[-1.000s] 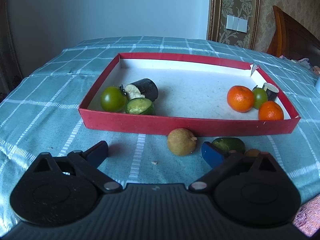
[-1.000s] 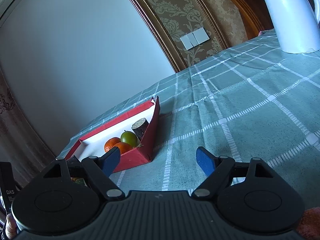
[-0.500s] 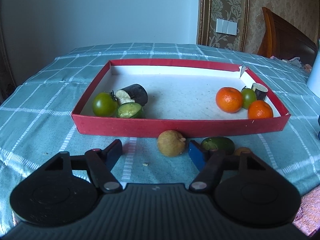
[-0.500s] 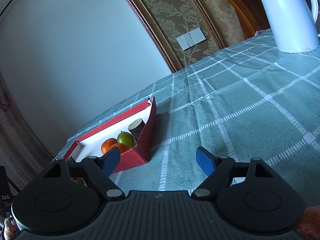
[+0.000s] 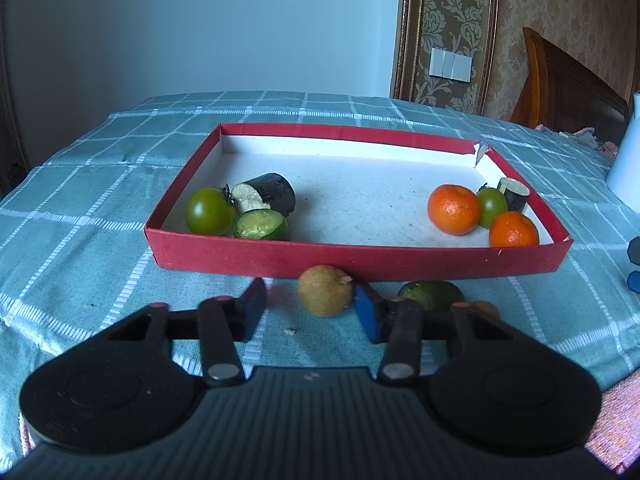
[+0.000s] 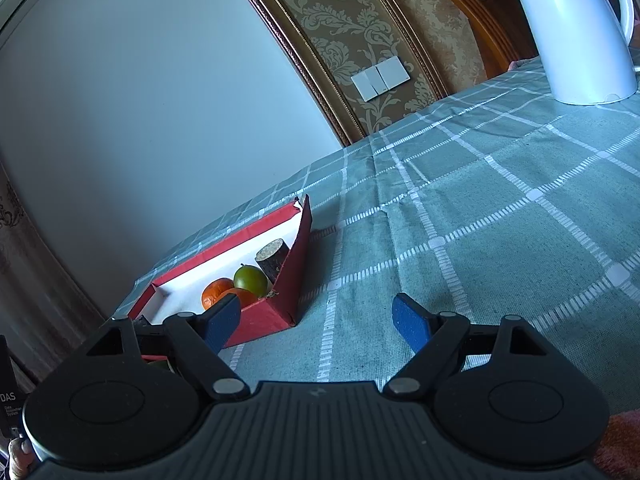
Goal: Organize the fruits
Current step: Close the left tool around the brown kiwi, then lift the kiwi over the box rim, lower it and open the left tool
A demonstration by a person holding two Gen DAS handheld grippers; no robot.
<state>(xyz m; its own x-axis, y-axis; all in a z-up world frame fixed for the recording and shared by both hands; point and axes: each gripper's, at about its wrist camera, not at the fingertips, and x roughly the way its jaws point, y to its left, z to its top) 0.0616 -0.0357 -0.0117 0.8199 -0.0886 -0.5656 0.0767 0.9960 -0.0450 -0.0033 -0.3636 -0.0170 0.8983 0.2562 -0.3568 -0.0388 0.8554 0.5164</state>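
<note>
A red tray (image 5: 280, 258) holds a green tomato (image 5: 209, 211), a dark eggplant piece (image 5: 266, 196) and a cut green piece (image 5: 261, 225) at its left, and two oranges (image 5: 453, 209), a green fruit (image 5: 491, 207) and a dark stub (image 5: 513, 193) at its right. A tan round fruit (image 5: 325, 296) lies on the cloth in front of the tray, between the fingers of my open left gripper (image 5: 310, 312). A green piece (image 5: 430, 294) lies to its right. My right gripper (image 6: 316, 320) is open and empty over the cloth, right of the tray (image 6: 276, 312).
A white kettle (image 6: 576, 32) stands at the far right of the checked tablecloth (image 6: 480, 220). A wooden headboard (image 5: 560, 76) and a patterned wall stand behind. A small crumb (image 5: 290, 332) lies on the cloth near the left gripper.
My left gripper has moved right and forward, and its fingers have narrowed around the tan fruit. The right gripper has shifted slightly and stays open.
</note>
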